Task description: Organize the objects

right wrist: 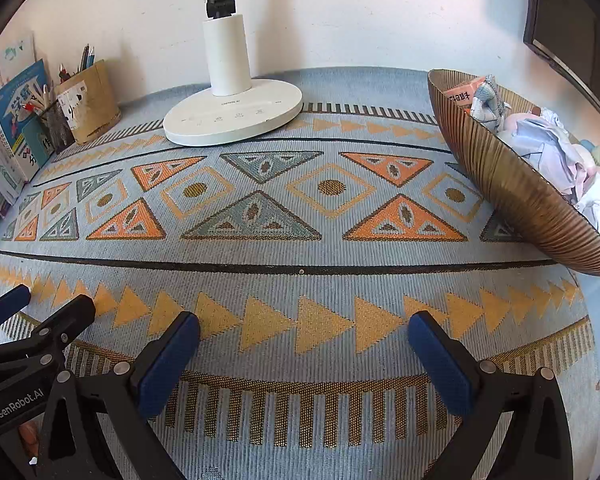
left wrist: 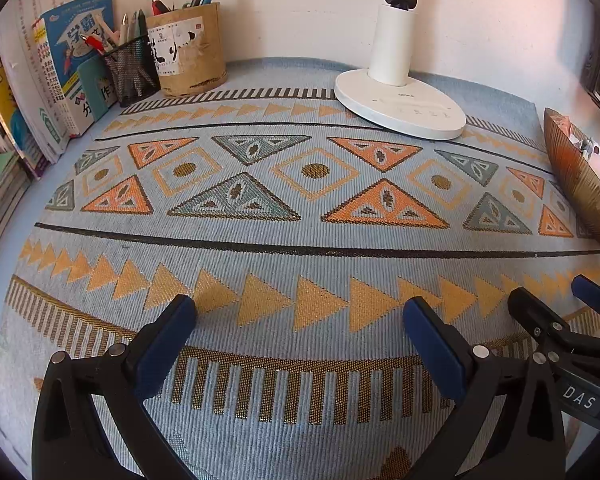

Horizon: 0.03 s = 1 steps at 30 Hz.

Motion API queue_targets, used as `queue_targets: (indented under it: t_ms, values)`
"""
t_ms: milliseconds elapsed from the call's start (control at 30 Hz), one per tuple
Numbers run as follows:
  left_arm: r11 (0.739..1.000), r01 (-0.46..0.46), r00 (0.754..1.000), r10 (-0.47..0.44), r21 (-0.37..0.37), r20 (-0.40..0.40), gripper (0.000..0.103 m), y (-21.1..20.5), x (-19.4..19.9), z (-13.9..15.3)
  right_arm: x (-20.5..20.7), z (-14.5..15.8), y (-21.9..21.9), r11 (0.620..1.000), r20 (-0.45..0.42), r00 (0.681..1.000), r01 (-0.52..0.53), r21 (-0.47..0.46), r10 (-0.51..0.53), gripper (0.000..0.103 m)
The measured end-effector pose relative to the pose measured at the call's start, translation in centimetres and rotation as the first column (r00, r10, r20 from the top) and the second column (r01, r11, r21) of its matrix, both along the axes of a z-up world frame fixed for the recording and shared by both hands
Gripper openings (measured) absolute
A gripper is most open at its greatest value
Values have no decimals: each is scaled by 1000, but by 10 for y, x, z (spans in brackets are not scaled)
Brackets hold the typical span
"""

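My left gripper (left wrist: 300,314) stands open over the patterned blue mat (left wrist: 300,236), nothing between its blue pads. My right gripper (right wrist: 304,330) is open too, beside it, and shows at the lower right of the left wrist view (left wrist: 552,300); the left gripper shows at the lower left of the right wrist view (right wrist: 40,304). A ribbed brown bowl (right wrist: 512,184) with crumpled paper (right wrist: 548,148) and small packets sits at the right. A mesh pen cup (left wrist: 132,68) and a cardboard pen holder (left wrist: 192,50) with pens stand at the back left.
A white lamp base (left wrist: 400,108) with its upright column stands at the back centre against the wall. Books (left wrist: 60,76) lean at the left edge. A dark frame (right wrist: 560,32) is at the upper right. The mat's middle lies bare.
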<state>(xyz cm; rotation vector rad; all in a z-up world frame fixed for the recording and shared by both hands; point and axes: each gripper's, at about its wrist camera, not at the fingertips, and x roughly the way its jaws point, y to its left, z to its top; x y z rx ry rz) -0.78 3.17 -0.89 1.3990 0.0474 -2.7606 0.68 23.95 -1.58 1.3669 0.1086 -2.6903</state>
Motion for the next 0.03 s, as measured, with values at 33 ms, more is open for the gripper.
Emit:
queue_targets:
  t_ms: [33]
  values:
    - [1000, 3, 1000, -3, 0, 0, 103, 0, 0, 0, -1, 0, 0, 1000, 0, 1000, 0, 0, 0, 103]
